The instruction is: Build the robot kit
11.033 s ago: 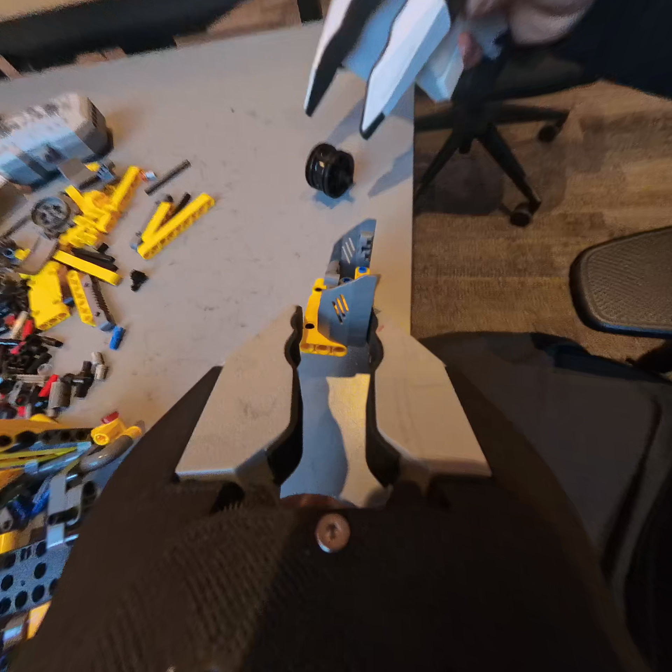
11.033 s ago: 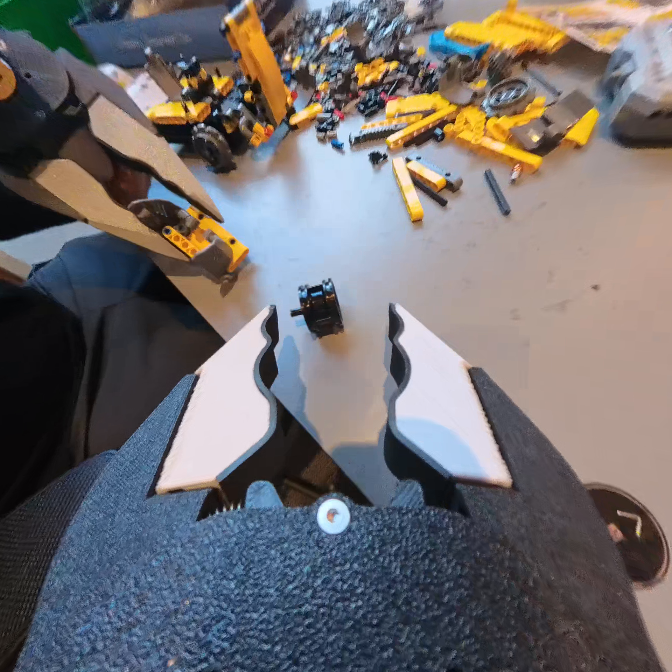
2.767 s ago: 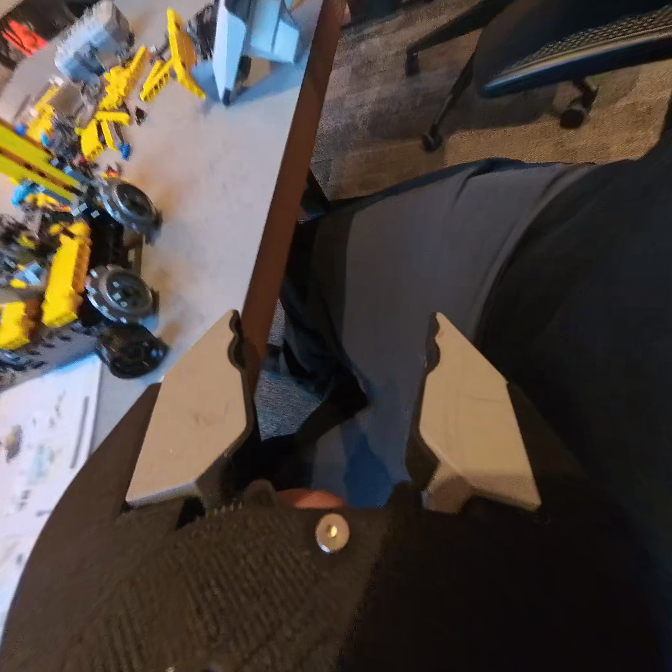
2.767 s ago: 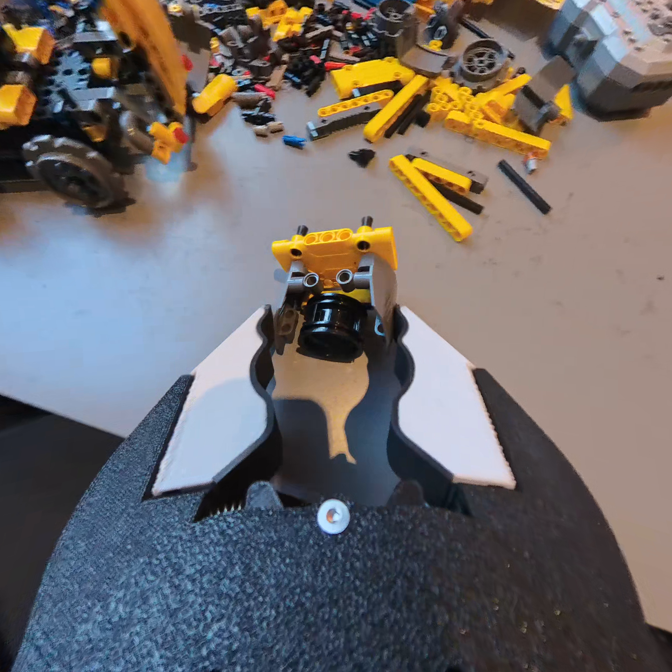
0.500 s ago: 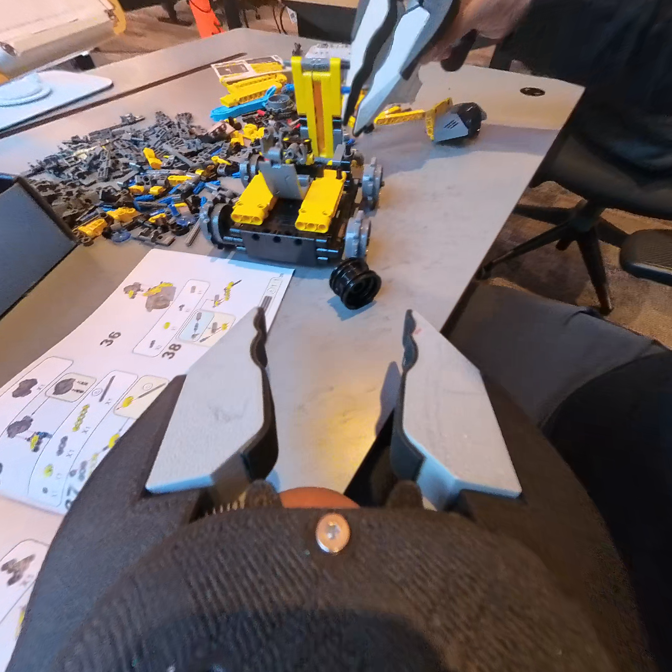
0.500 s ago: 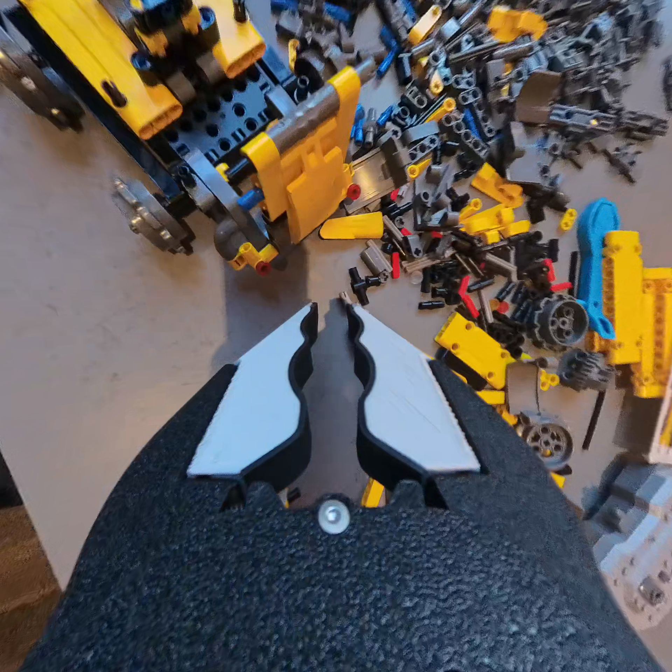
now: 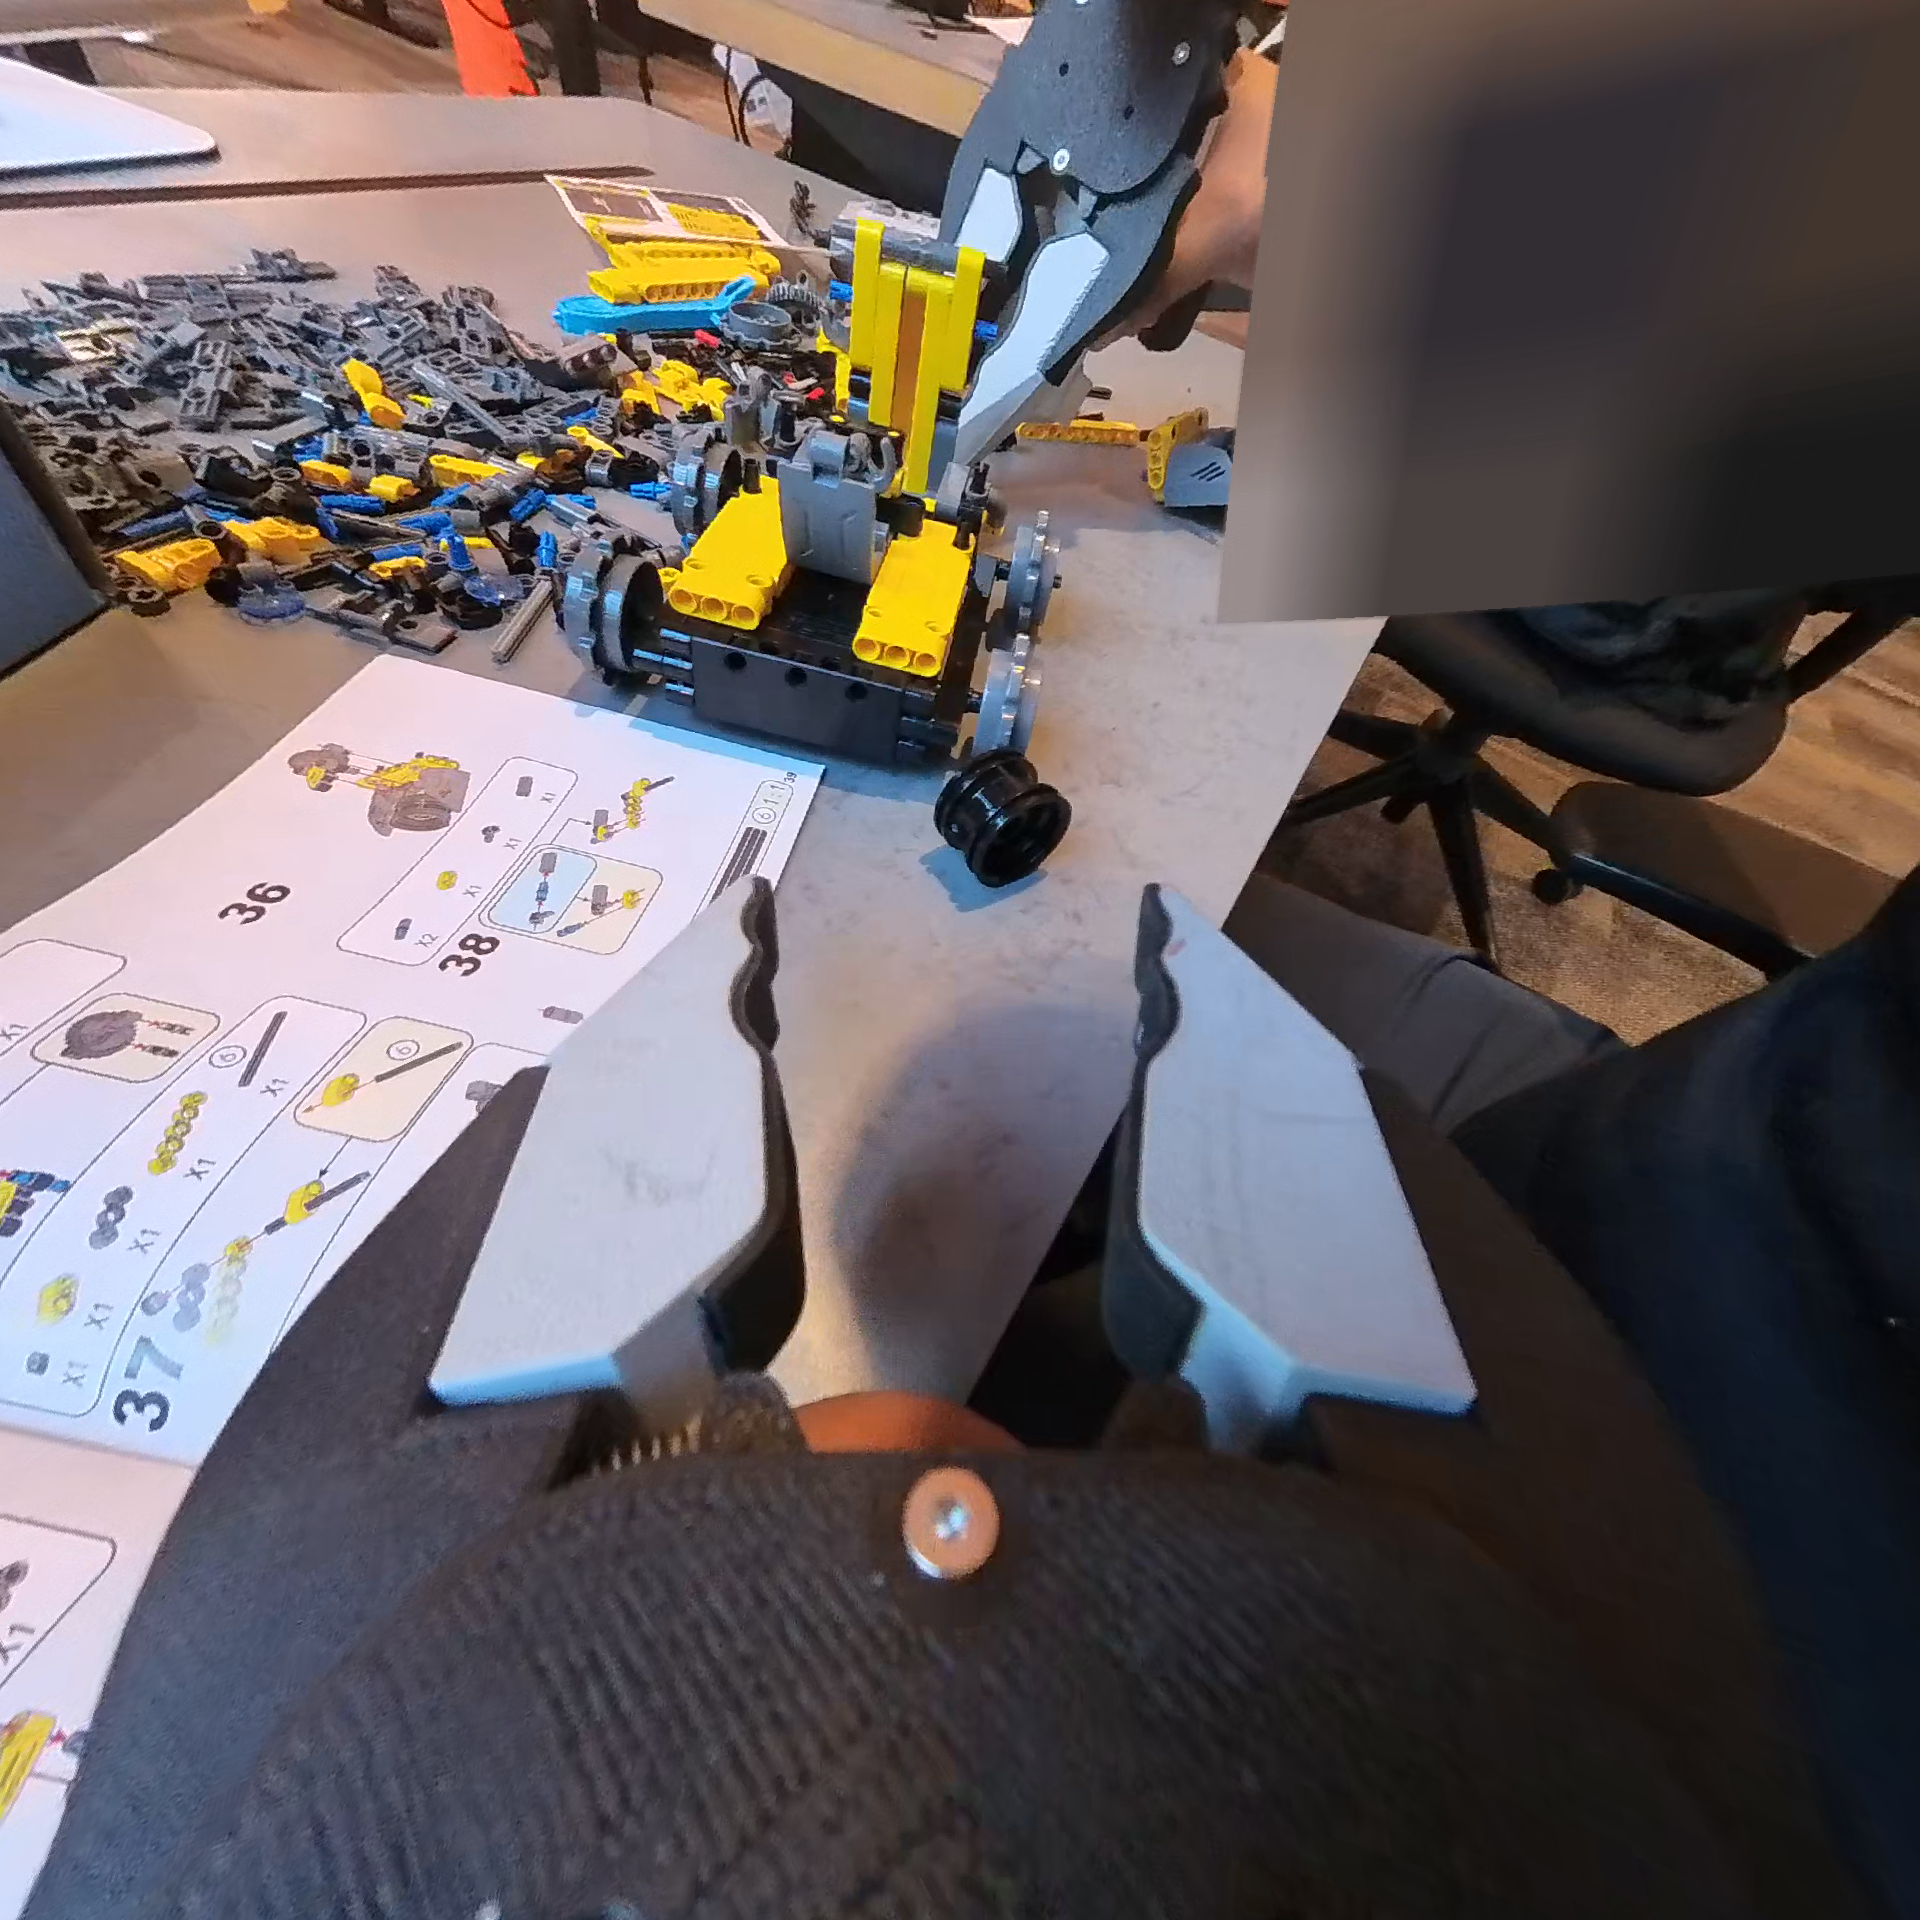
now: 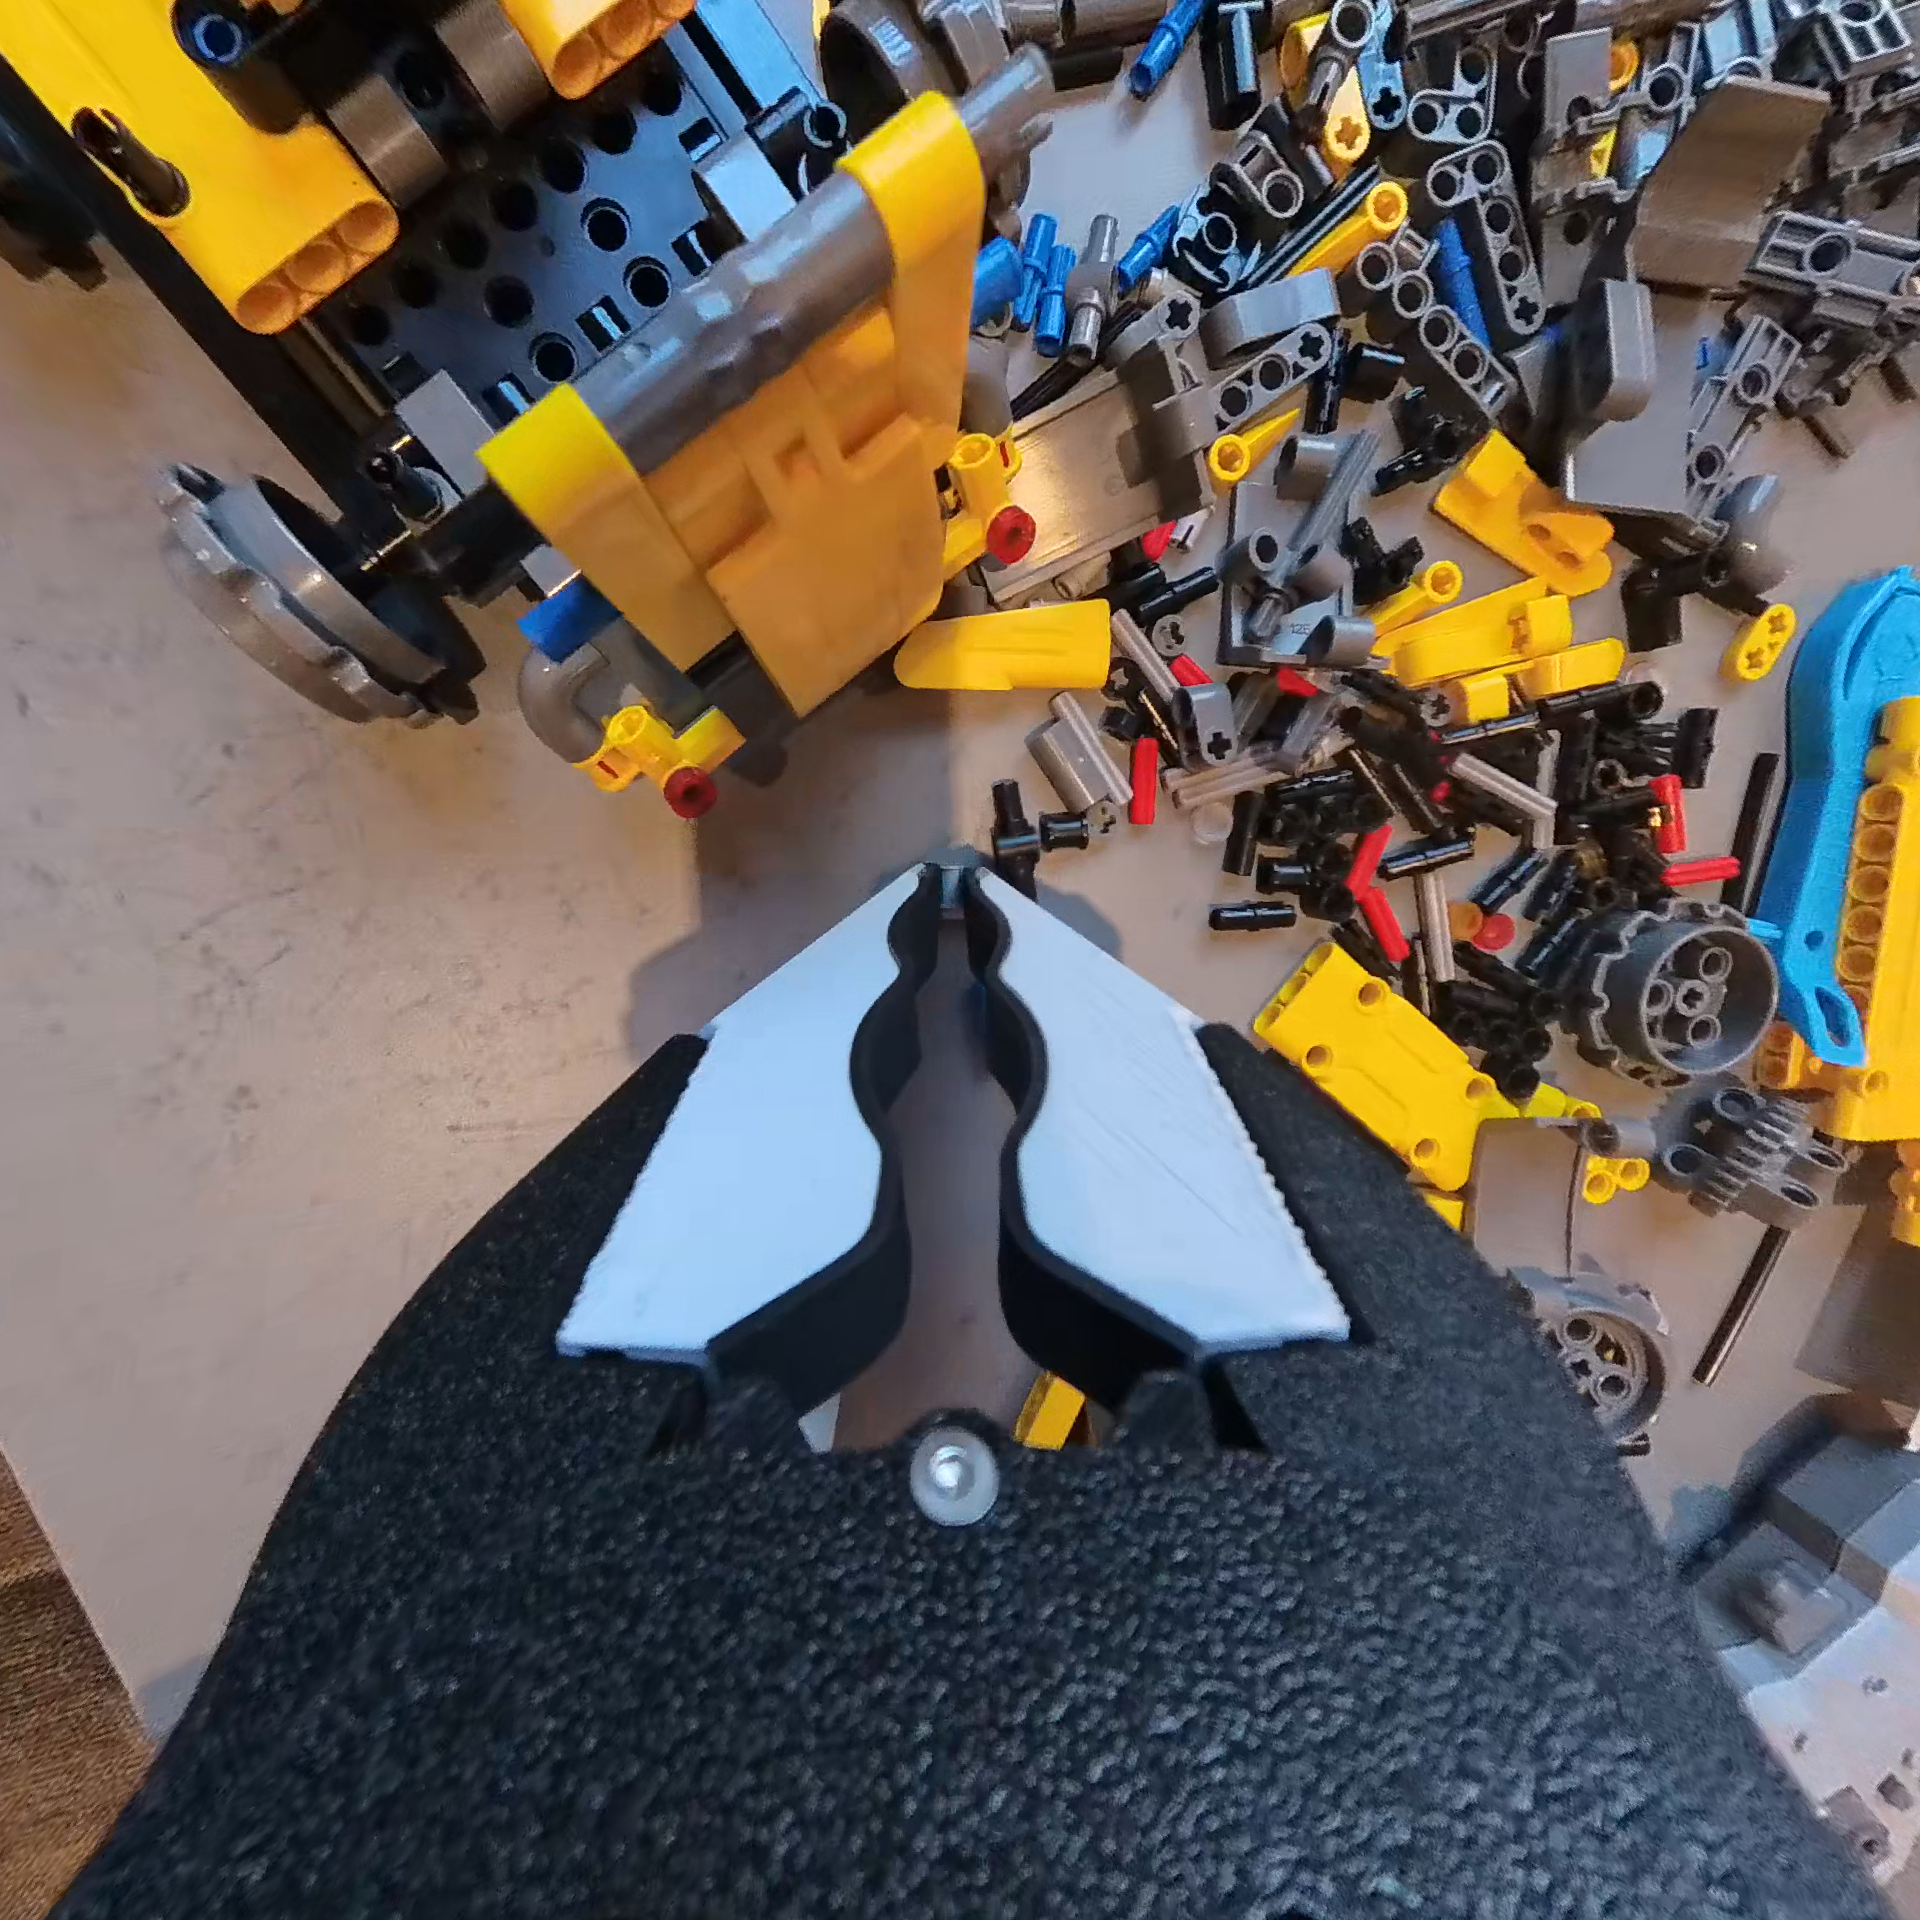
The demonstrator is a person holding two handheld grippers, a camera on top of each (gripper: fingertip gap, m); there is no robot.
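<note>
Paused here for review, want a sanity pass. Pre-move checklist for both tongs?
1. Left tongs open, empty: ok.
2. Black wheel hub just ahead of them, loose on the table: ok.
3. Right tongs closed on small grey piece: ok.
4. Piece seated deep: not ok, pinched at the very tips.
5. Right tongs apart from yellow model: ok.
6. Piece type: cannot tell.

Small grey piece [image 8: 948, 885] pinched at right gripper [image 8: 948, 891] tips.

The right gripper [image 8: 951, 883] pinches a small grey piece [image 8: 948, 885] beside the yellow model [image 8: 748, 499].
</note>
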